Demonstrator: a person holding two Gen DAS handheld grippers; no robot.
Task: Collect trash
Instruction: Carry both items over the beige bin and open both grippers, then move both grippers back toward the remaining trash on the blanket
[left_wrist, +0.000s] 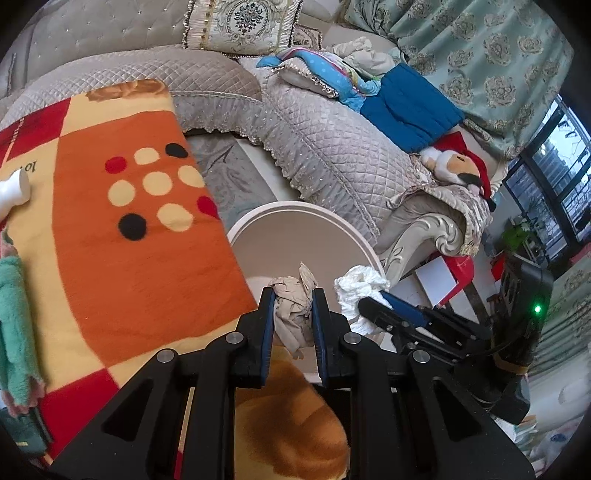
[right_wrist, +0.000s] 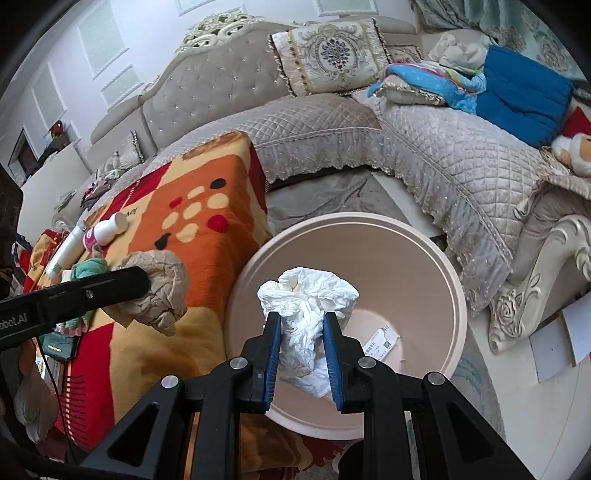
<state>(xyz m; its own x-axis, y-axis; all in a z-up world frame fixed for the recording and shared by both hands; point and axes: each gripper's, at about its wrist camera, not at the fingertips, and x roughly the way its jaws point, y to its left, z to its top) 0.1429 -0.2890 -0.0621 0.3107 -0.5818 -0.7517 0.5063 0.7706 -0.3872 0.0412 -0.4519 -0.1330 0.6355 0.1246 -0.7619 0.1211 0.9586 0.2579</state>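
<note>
Two grippers clamp wads: left gripper (left_wrist: 293, 314) brown paper (left_wrist: 291, 306); right gripper (right_wrist: 302, 343) white tissue (right_wrist: 308, 306); bin (right_wrist: 456, 295) holds a label (right_wrist: 382, 341).

A home living room: quilted sofa (right_wrist: 332, 122), cushions (right_wrist: 328, 55), curtains (left_wrist: 480, 55), patterned blanket (left_wrist: 122, 206).

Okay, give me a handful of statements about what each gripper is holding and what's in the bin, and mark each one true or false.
1. The right gripper is shut on a crumpled white tissue. True.
2. The left gripper is open and holds nothing. False: it is shut on a crumpled brown paper wad.
3. The white tissue hangs above the mouth of the round beige bin. True.
4. The bin is filled to the rim with trash. False: only a small printed slip shows at its bottom.
5. A white bottle lies on the orange patterned blanket. True.
</note>
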